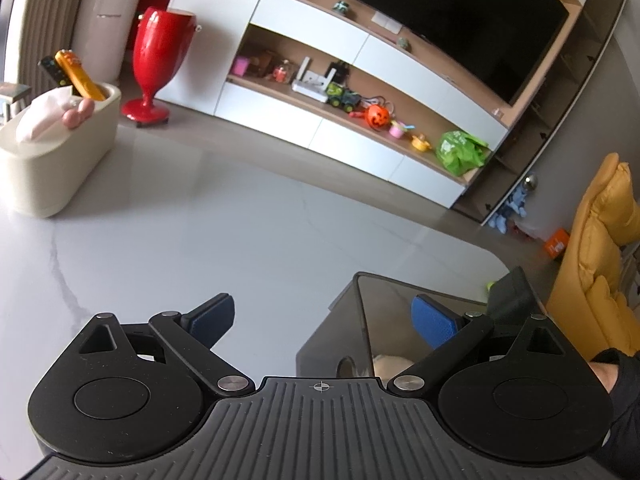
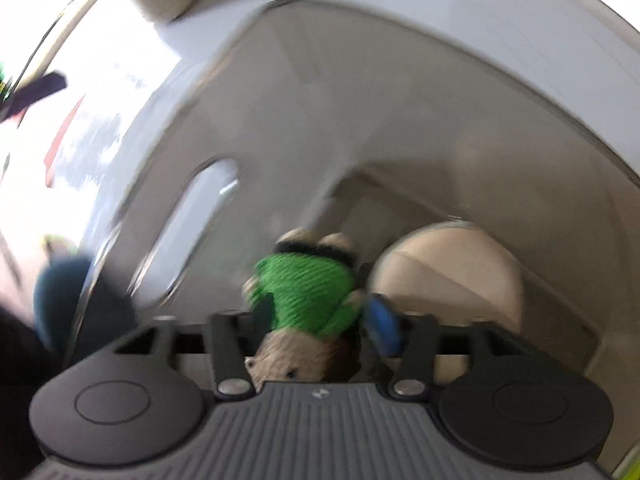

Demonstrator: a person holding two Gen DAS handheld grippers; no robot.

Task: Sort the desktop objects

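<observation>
My left gripper (image 1: pixel 324 318) is open over the white marble table (image 1: pixel 200 240), astride the near wall of a smoky translucent bin (image 1: pixel 336 320). One blue pad sits outside the wall and the other shows through it. In the blurred right wrist view, my right gripper (image 2: pixel 320 320) is shut on a plush toy in a green knitted sweater (image 2: pixel 308 292). The toy hangs head toward the camera, above the inside of the bin (image 2: pixel 400 120). A cream rounded object (image 2: pixel 444 280) lies on the bin floor beside the toy.
A beige tissue-box organiser (image 1: pixel 60 156) holding a remote and an orange tube (image 1: pixel 78 76) stands at the table's far left. Beyond the table are a red vase (image 1: pixel 154 64), a TV shelf with toys (image 1: pixel 360 108) and a yellow chair (image 1: pixel 600 260). A black sleeve (image 1: pixel 620 384) is at the right.
</observation>
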